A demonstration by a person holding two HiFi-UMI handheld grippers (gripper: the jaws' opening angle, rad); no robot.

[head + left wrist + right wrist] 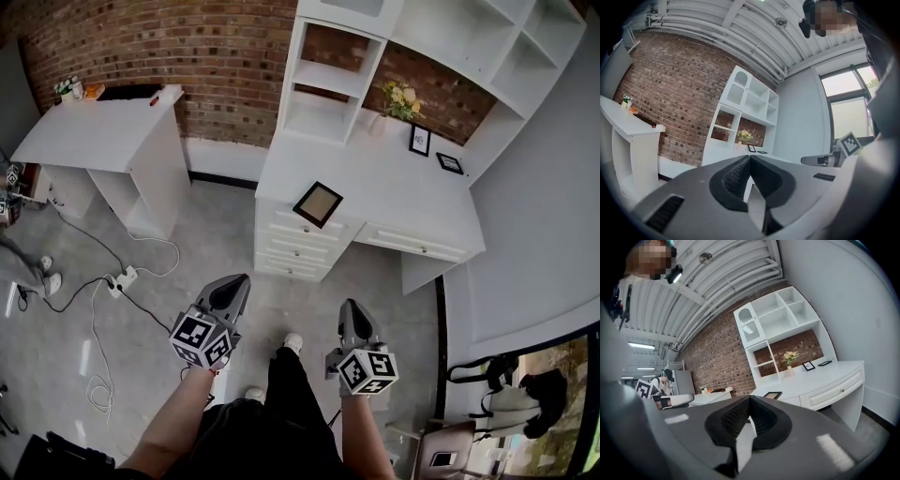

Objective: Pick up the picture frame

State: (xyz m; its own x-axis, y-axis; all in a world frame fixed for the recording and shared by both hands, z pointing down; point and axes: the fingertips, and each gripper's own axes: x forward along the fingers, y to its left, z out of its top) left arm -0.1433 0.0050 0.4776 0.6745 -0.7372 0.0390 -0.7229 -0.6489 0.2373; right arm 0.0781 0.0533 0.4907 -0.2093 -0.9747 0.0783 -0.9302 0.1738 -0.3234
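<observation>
Picture frame [318, 203] awaits: left tool [238, 281] and right tool [352, 306], both pressed together on nothing, point level above the grey floor [216, 244]; the frame lies flat at the white desk's [394, 197] near left corner.

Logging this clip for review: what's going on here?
A person stands facing a white desk, holding a gripper in each hand. The left gripper and right gripper are both shut and empty, short of the desk. The picture frame lies flat near the desk's front edge, untouched.
</observation>
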